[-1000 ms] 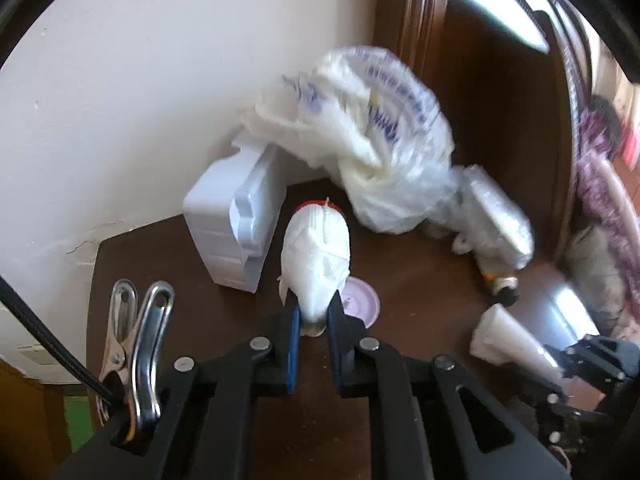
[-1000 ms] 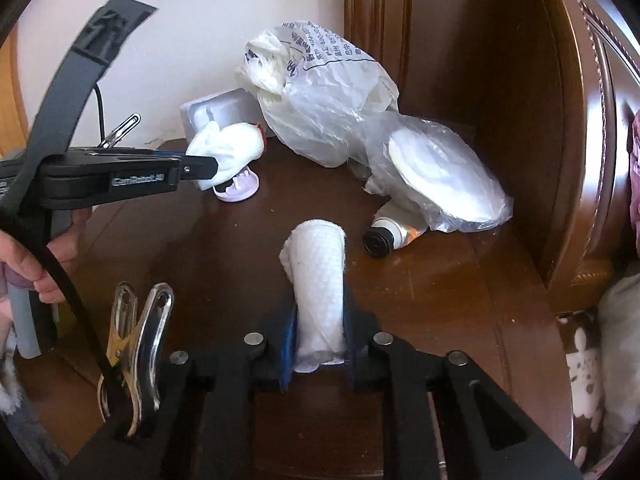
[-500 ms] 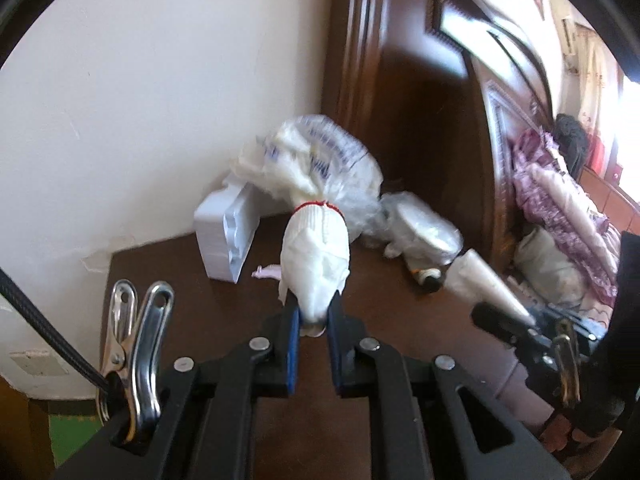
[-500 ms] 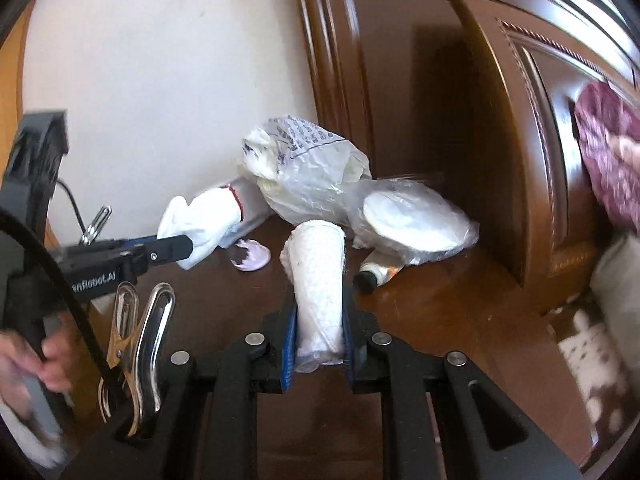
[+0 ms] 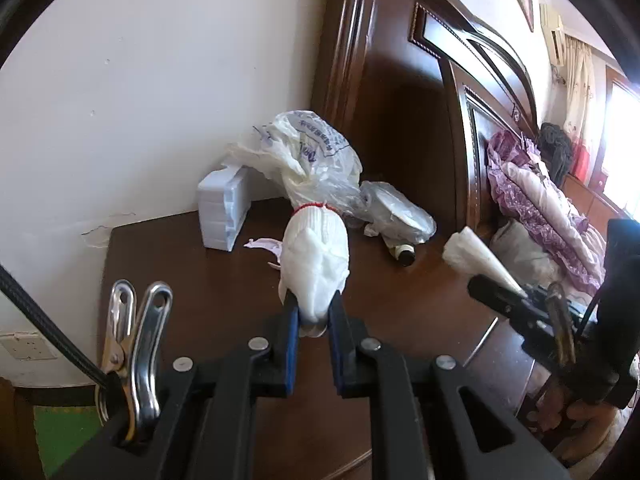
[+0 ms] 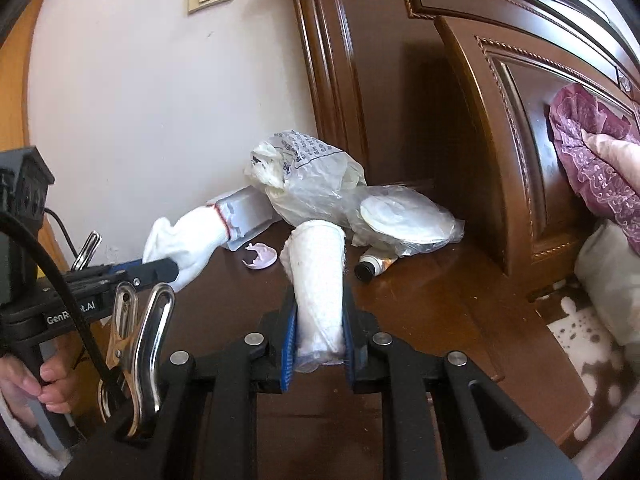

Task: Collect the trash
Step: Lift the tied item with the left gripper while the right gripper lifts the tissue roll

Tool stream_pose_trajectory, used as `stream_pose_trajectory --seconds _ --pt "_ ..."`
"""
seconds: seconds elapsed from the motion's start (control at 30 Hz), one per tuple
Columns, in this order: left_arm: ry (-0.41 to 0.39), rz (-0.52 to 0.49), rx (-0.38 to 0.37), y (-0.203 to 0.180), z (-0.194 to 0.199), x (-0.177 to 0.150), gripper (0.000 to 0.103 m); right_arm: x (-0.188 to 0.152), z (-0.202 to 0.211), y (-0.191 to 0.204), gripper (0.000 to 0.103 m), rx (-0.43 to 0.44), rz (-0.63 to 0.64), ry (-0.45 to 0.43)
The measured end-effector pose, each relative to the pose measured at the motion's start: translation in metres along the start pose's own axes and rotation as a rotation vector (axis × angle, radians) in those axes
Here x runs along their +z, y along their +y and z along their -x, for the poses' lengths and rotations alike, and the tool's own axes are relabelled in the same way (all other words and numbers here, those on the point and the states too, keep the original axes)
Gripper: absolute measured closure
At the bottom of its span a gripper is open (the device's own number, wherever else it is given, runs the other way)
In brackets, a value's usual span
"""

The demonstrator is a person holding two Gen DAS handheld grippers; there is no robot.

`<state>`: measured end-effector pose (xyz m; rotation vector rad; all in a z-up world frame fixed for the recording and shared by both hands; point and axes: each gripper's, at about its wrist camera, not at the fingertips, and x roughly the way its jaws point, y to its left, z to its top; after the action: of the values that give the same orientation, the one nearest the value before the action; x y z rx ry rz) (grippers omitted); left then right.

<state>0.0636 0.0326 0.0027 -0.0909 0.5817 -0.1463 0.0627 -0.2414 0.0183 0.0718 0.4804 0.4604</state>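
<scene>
The left tongs (image 5: 311, 314) were clamped on a white glove (image 5: 314, 262) with a red-trimmed cuff, which was held above the dark wooden tabletop (image 5: 192, 276) with the cuff pointing away from the camera. The right tongs (image 6: 319, 338) were clamped on a rolled white paper towel (image 6: 318, 280), which stood up from between the blue pads and was likewise clear of the tabletop. In the right wrist view the left tongs entered from the left edge, with the person's fingers (image 6: 48, 384) wrapped around the handle. At the back of the tabletop, against the white wall (image 5: 140, 100), lay a crumpled printed plastic bag (image 5: 316, 160). A white foam block (image 5: 222, 210) stood just beside the bag on its left. A clear bag holding a white disc (image 6: 404, 218) lay touching the printed bag on its right. A small tube with a black cap (image 6: 374, 267) lay partly under the clear bag. A pale pink lid (image 6: 261, 257) rested on the tabletop near the foam block. A dark carved headboard (image 6: 500, 128) rose to the right of the tabletop, with purple lace bedding (image 5: 532, 204) beyond it.
</scene>
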Motion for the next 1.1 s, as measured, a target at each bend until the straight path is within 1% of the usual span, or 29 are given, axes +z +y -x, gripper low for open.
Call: stream_pose_trajectory --seconds 0.1,0.2,0.3,0.37,0.47,0.6,0.73,0.83,1.1 --pt "-0.01 -0.002 0.007 0.0 0.004 -0.001 0.089 0.001 0.005 -0.002 0.083 -0.004 0.002 -0.006" --pt "0.004 -0.004 0.008 -0.003 0.002 -0.003 0.089 0.003 0.011 -0.005 0.083 -0.004 -0.01 -0.019" --pt "0.028 -0.015 -0.008 -0.01 -0.002 -0.005 0.089 0.005 0.018 -0.008 0.083 -0.007 -0.025 -0.03" --pt "0.034 -0.019 -0.018 -0.015 -0.003 -0.006 0.089 0.006 0.022 -0.009 0.083 -0.023 -0.025 -0.038" --pt "0.032 -0.044 -0.017 -0.026 -0.002 -0.007 0.089 0.003 0.026 -0.01 0.083 -0.089 -0.03 -0.036" --pt "0.043 -0.062 -0.026 -0.037 -0.004 -0.009 0.089 0.0 0.031 -0.009 0.083 -0.128 0.003 -0.022" --pt "0.055 -0.075 -0.033 -0.046 -0.007 -0.012 0.089 -0.003 0.039 -0.01 0.083 -0.145 0.035 -0.019" --pt "0.065 -0.079 -0.04 -0.052 -0.009 -0.013 0.089 -0.005 0.045 -0.012 0.083 -0.176 0.048 -0.02" --pt "0.083 -0.101 -0.06 -0.069 -0.009 -0.021 0.089 -0.009 0.06 -0.017 0.083 -0.191 0.062 -0.012"
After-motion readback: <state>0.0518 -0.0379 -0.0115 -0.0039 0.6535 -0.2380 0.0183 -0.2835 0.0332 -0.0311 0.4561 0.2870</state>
